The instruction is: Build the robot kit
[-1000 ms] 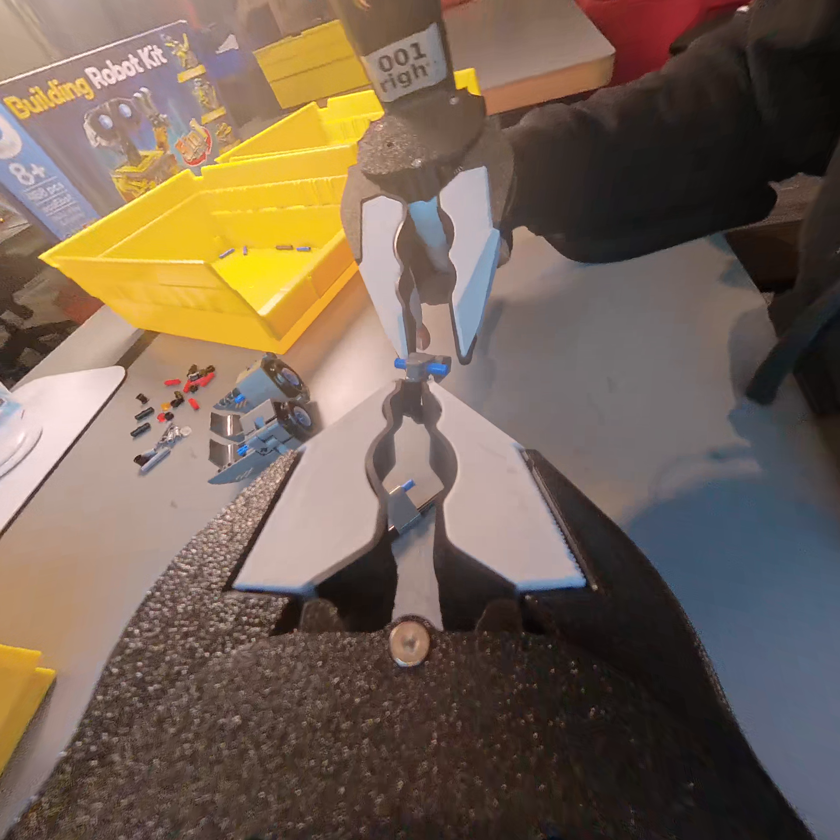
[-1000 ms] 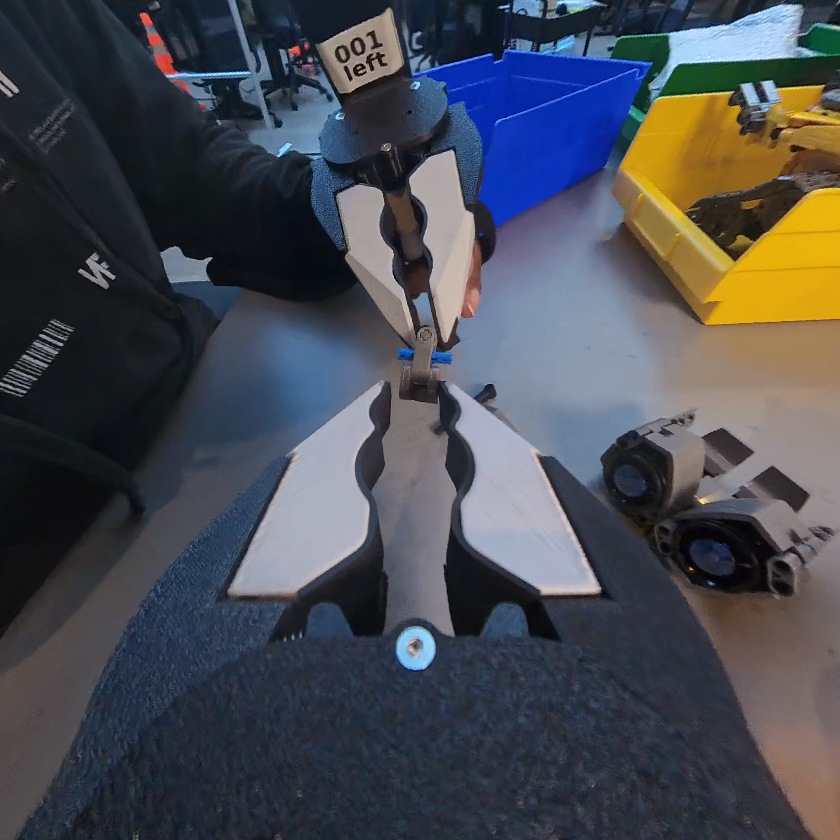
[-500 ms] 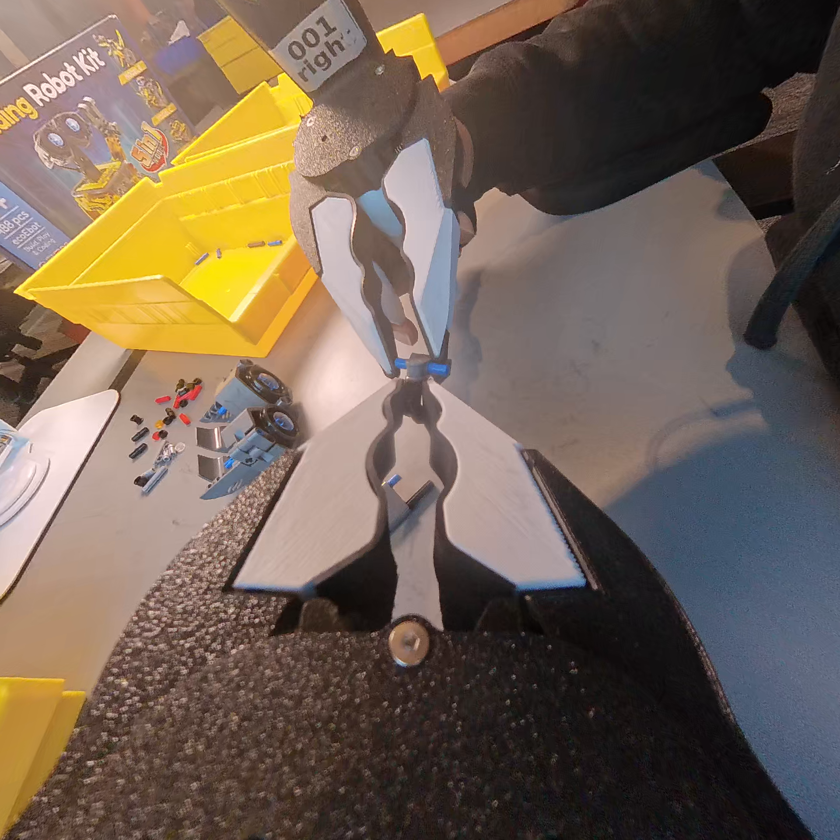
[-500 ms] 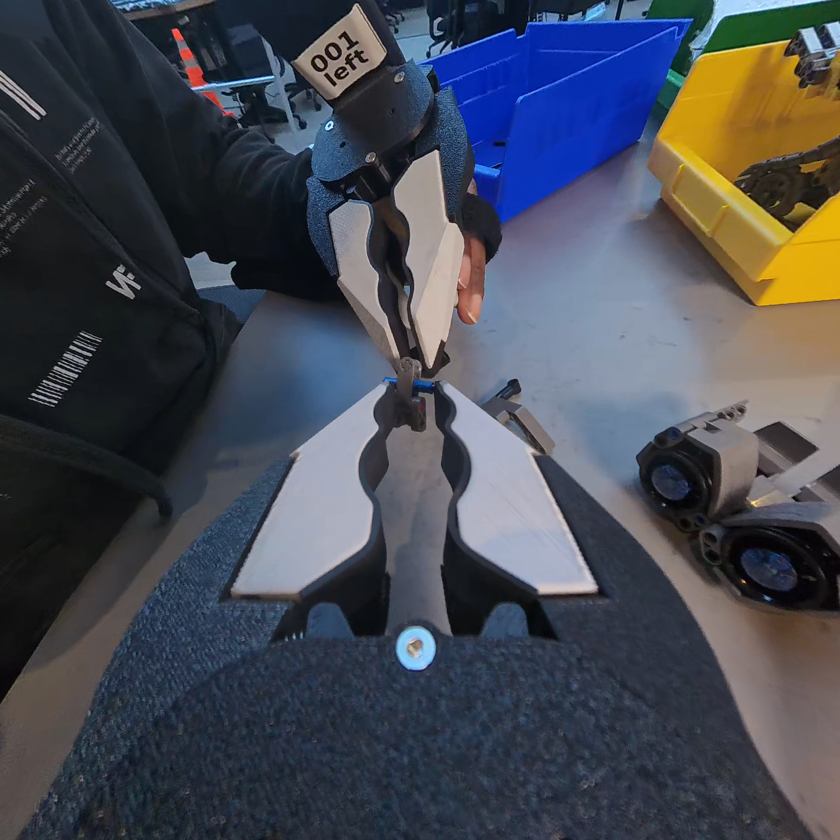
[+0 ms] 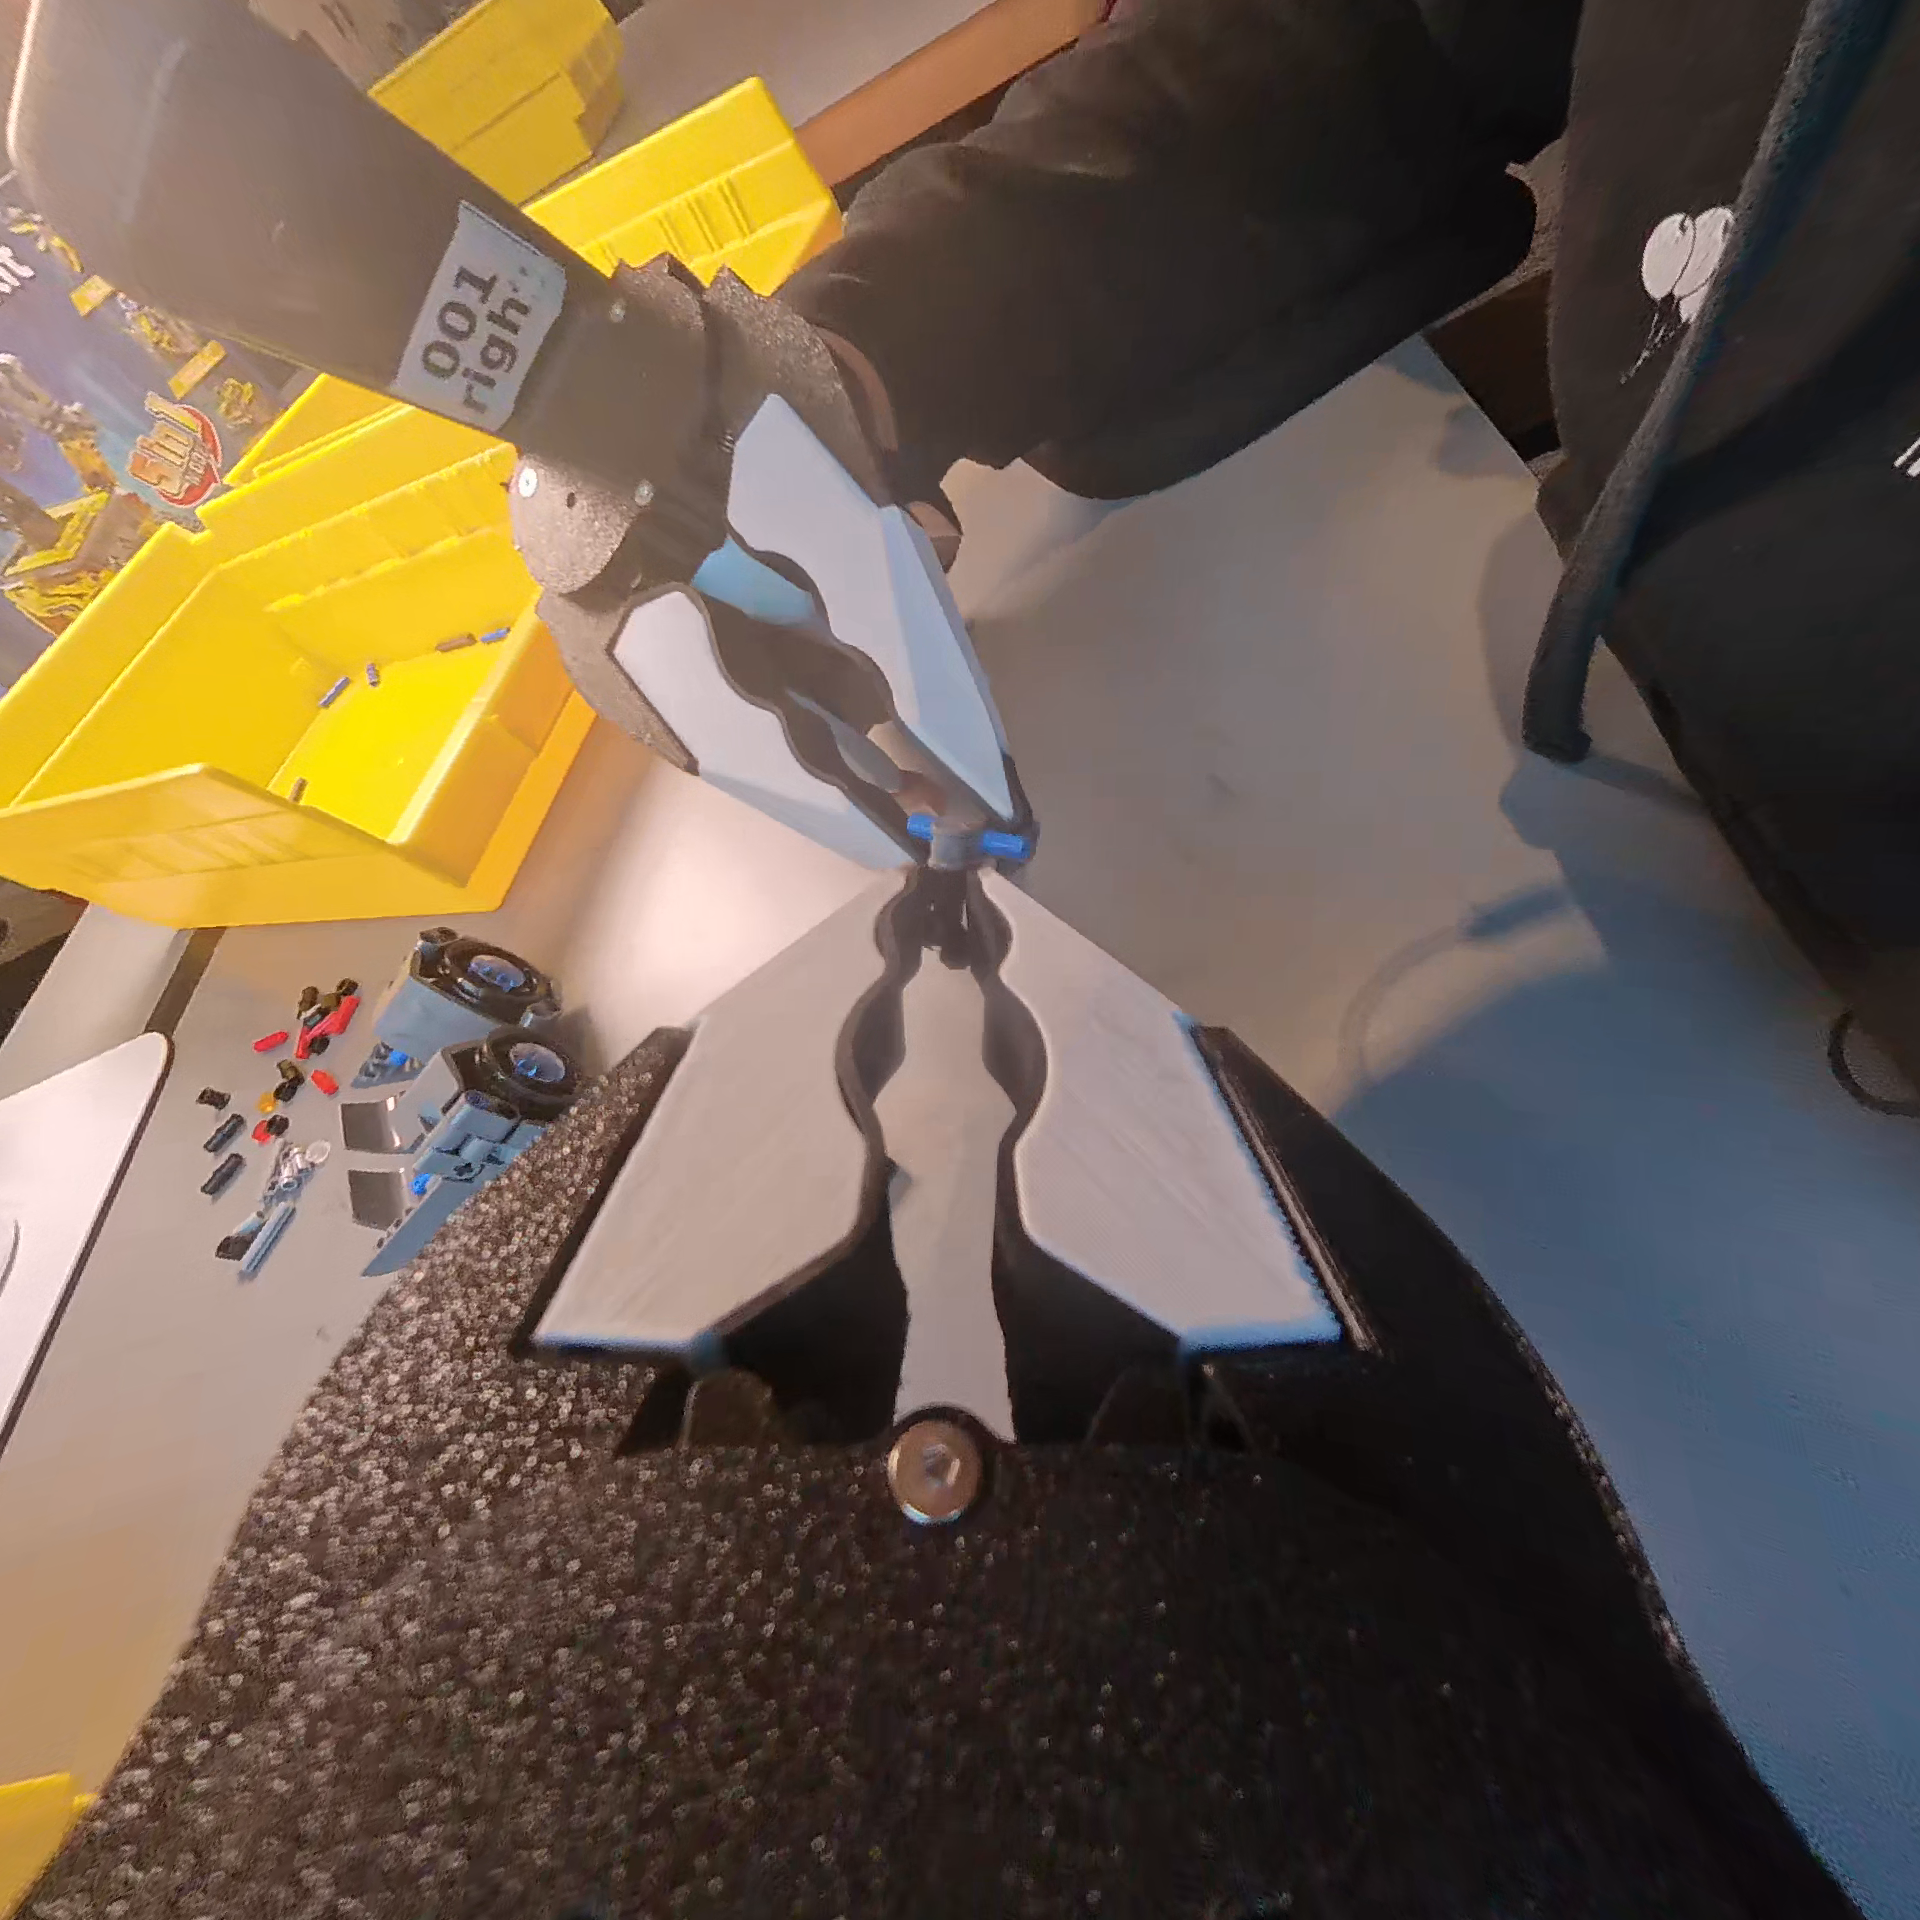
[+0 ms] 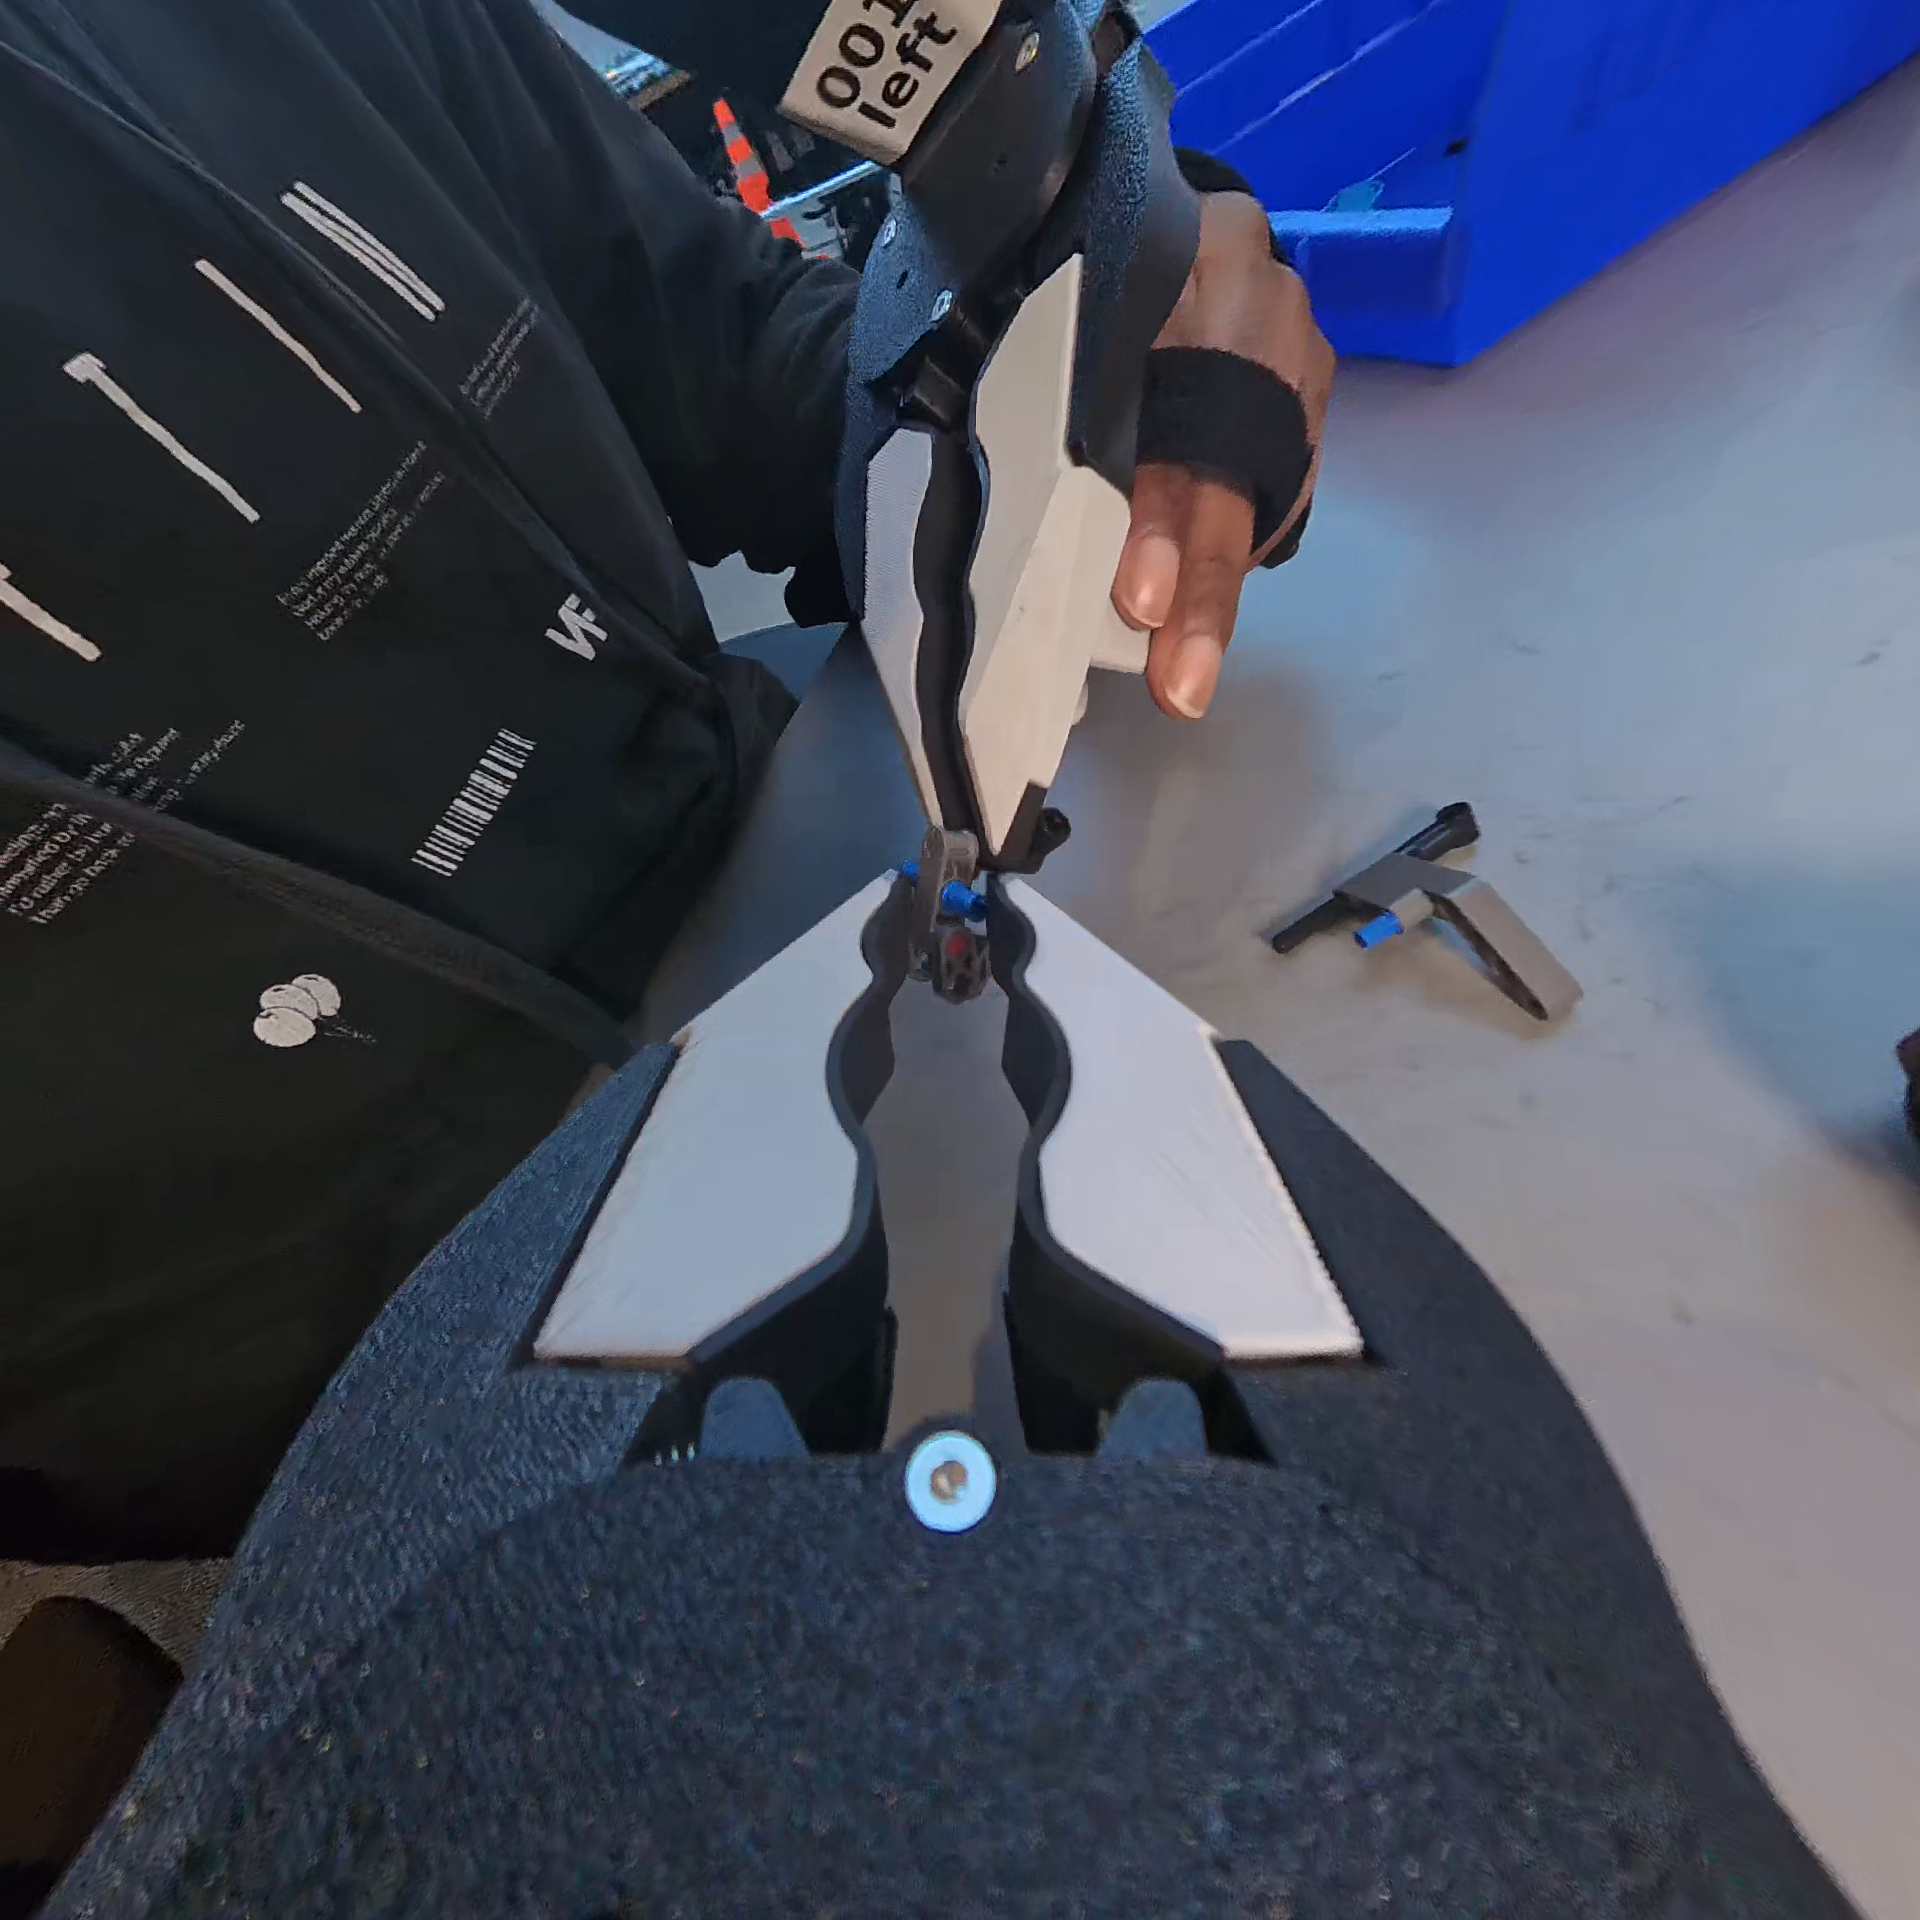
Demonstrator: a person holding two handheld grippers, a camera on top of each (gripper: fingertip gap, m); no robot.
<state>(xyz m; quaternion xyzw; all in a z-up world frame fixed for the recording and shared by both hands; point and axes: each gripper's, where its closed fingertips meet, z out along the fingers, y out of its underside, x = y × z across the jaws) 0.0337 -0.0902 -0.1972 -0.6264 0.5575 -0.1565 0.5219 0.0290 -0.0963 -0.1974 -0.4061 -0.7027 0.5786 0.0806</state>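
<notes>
Each camera sits just behind its own hand-held gripper and looks forward along the two fingers, tilted down at the grey surface (image 5: 1299,644) from close range. The left wrist view faces the right hand-held gripper (image 5: 961,821) and yellow bins (image 5: 249,862) behind it. The right wrist view faces the left hand-held gripper (image 6: 971,831). Both views share the small toy part (image 5: 961,847) where the tips meet.

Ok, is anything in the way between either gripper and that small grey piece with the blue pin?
Nothing visible. The left gripper and the right gripper meet tip to tip, and both are closed on the small grey piece. The loose grey part lies off to one side on the table.
</notes>
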